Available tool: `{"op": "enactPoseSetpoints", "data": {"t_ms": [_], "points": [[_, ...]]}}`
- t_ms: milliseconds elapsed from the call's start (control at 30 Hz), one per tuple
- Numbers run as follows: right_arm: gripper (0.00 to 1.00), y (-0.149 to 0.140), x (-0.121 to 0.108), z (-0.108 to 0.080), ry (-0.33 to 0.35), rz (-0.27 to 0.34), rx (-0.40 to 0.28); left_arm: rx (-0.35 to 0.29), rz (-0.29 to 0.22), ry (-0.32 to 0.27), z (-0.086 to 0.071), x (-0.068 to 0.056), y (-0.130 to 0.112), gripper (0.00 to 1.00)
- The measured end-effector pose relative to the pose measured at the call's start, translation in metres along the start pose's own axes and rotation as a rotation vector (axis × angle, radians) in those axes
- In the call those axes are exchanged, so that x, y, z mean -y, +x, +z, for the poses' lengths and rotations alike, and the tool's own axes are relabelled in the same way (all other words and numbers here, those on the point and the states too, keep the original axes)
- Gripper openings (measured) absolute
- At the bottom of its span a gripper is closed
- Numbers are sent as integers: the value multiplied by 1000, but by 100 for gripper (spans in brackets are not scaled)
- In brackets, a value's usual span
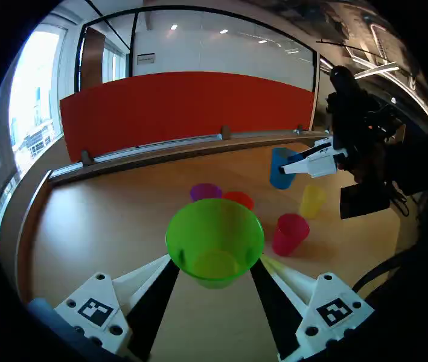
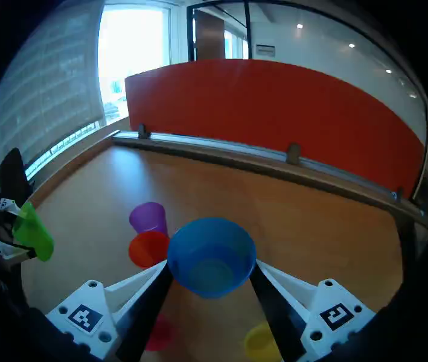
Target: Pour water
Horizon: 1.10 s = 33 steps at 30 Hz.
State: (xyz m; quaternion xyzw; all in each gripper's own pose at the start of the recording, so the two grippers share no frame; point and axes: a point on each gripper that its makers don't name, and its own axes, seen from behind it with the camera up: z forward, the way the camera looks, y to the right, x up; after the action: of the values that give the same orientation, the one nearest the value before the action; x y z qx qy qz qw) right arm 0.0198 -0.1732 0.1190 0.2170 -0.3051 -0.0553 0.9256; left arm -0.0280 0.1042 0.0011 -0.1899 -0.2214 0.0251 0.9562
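Closest to the lens in the left gripper view, the white fingers (image 1: 147,277) of the left hand-held gripper (image 1: 215,264) angle inward and pinch a green cup (image 1: 215,241) from both sides. The cup is translucent and its open mouth faces the camera; whether it holds water cannot be told. Beyond it, on the wooden worktop (image 1: 123,211), stand a purple cup (image 1: 205,192), an orange cup (image 1: 238,199), a red cup (image 1: 289,234) and a yellow cup (image 1: 312,201). Farther right, the right hand-held gripper (image 1: 287,168) reaches in from the right, its fingers pressed on a blue cup (image 1: 280,175). A red partition (image 1: 183,108) borders the far edge.

Right gripper view: the right hand-held gripper's two fingers clamp the blue cup between them, mouth toward the camera, raised over the worktop. The purple and orange cups sit just beyond its left side, touching or nearly so; the red and yellow cups lie below it, near the fingers. At the far left, the left hand-held gripper holds the green cup tilted.
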Motion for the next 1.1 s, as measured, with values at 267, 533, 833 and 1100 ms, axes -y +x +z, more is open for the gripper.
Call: {"op": "enactPoseSetpoints", "data": {"t_ms": [267,533,833,1100], "points": [[89,23,0,-49,-7,-22,-85,-42,19,0,-8,-6,22,79],[89,28,0,-91,-15,-46,-131,-100,56,0,-23,-16,53,79],[89,33,8,-129,-12,-74,-206,-162,88,-14,-37,-31,85,79],[89,44,19,-159,-4,-73,-291,-209,92,-34,-51,-43,111,79]]}}
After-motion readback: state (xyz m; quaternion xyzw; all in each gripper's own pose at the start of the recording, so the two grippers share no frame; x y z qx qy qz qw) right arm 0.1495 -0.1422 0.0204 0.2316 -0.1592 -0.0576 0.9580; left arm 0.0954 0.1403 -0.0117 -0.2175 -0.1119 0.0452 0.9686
